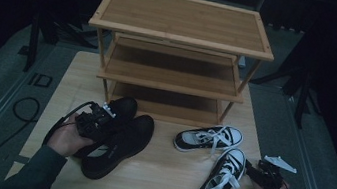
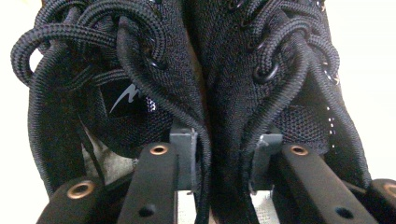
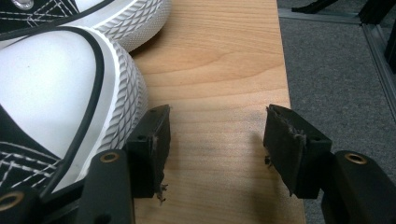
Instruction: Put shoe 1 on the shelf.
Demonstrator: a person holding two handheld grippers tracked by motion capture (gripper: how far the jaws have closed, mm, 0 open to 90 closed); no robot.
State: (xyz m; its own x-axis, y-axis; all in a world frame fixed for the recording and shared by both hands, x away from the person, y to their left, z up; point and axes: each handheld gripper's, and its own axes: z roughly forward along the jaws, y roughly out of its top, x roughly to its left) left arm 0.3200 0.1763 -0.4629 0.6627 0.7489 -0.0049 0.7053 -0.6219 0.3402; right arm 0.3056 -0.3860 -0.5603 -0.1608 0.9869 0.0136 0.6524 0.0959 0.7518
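Left gripper [image 1: 102,117] clamped on the inner collars of the black shoes [image 1: 116,140], pinching the pair together, front-left of the table [image 1: 154,178] below the shoe rack [image 1: 180,35]. Looks firm, though laces partly hide the pads. Right gripper [image 3: 215,140] open over bare wood, beside the white-toed sneakers [image 1: 222,176].

The left gripper [image 1: 102,117] is pinching with its jaws drawn close. The right gripper [image 3: 215,140] is resting low, jaws spread wide.

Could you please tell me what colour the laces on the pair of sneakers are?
White laces, clearest in the high view.
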